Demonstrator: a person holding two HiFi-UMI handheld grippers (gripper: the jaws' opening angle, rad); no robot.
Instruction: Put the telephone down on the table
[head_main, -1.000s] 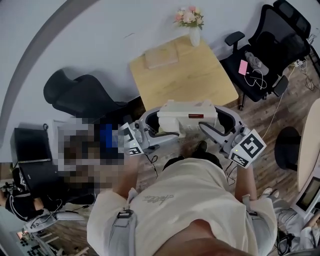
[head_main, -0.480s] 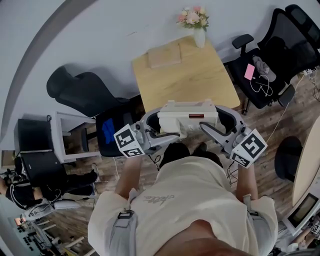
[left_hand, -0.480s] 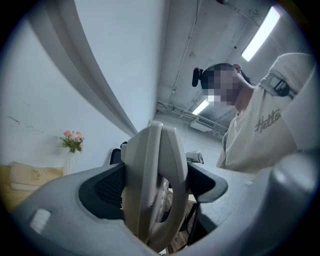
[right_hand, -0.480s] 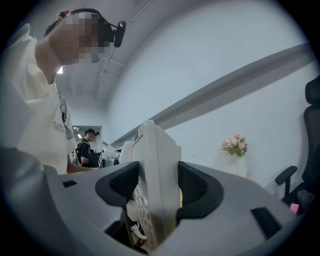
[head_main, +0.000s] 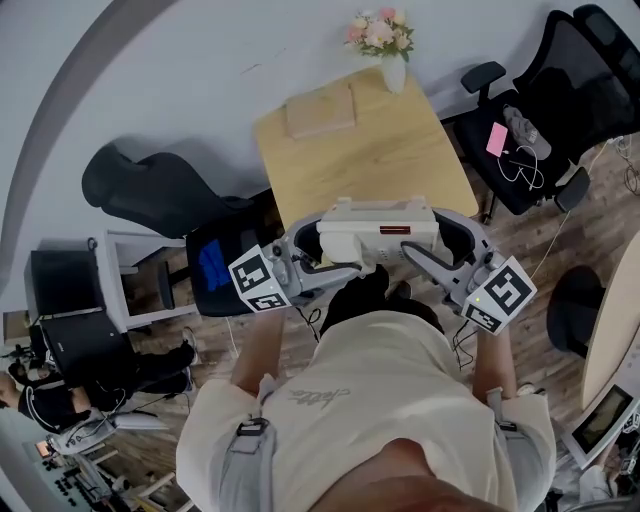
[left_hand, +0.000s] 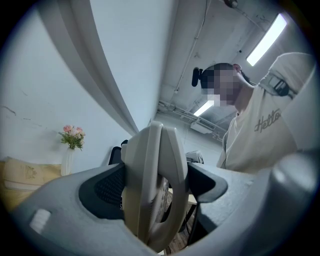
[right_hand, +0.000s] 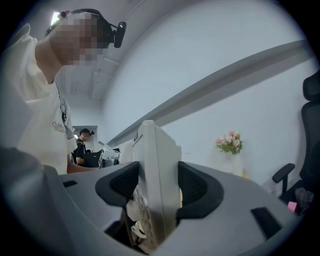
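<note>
Barely shifted in a second, the cream telephone (head_main: 378, 228) hangs just short of the wooden table (head_main: 370, 160), with the left gripper (head_main: 322, 255) and right gripper (head_main: 428, 250) clamped on its ends. The plastic looks stiff, slick and probably light, so it is best kept level.

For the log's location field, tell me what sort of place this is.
Most likely an office or shared workroom: a black office chair beside a wooden table bearing a vase of flowers, a second black chair, and strip lights on the ceiling.
</note>
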